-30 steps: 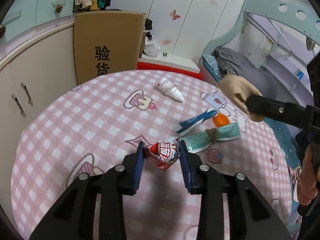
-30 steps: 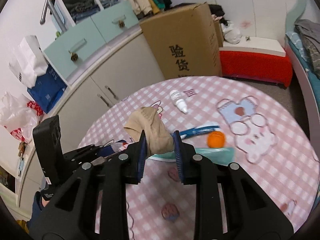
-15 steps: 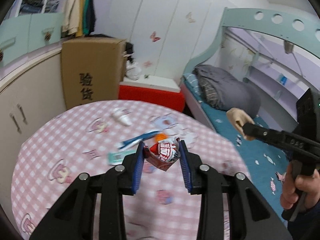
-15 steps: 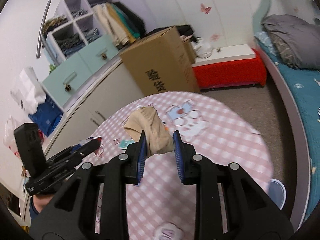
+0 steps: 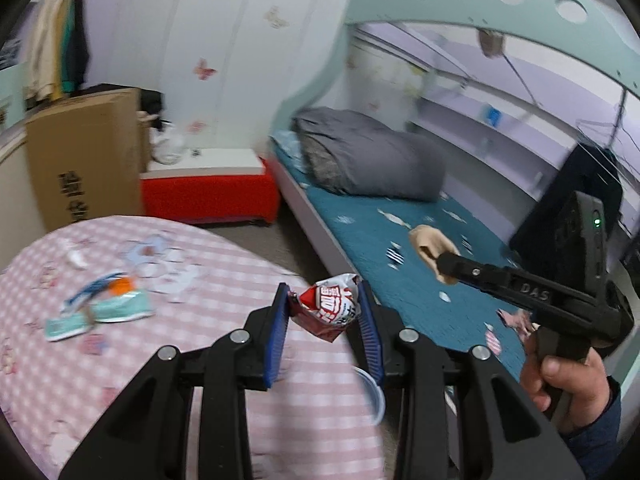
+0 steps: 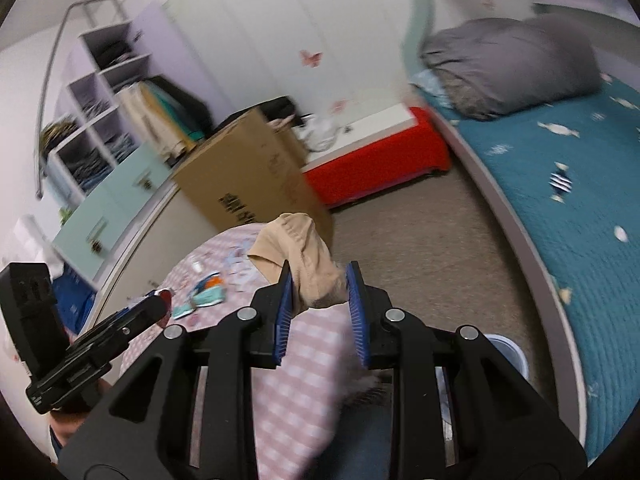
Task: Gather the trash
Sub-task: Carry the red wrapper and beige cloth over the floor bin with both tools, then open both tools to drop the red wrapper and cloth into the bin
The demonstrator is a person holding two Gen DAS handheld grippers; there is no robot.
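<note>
Holding a crumpled red and white wrapper (image 5: pixel 330 310) between its blue pads, the left tool (image 5: pixel 326 332) is clenched on it above the near right edge of the round counter (image 5: pixel 120 360). The wrapper hangs free, and it touches nothing but the pads. Just below this tool, past the counter's edge, a pale blue rim (image 5: pixel 374 396) shows, which I judge to be the trash bin on the floor. In the right wrist view the same bin (image 6: pixel 508 354) lies low, to the right of the tool's fingers and close under them, half hidden.

The right tool (image 6: pixel 318 302) is clenched on a beige, sock-like cloth (image 6: pixel 304 252), which stands up out of the pads and folds over at its top. This tool is off the counter, over the brown floor between the counter's right edge and the bed (image 6: pixel 580 184).

So the bin is down and a little right of both tools, and the right one seems nearer to it.

Farther back, near the counter's far left part, more trash waits: a teal packet (image 5: pixel 100 314), an orange cap (image 5: pixel 120 286) and a small white bottle (image 5: pixel 76 256).
</note>
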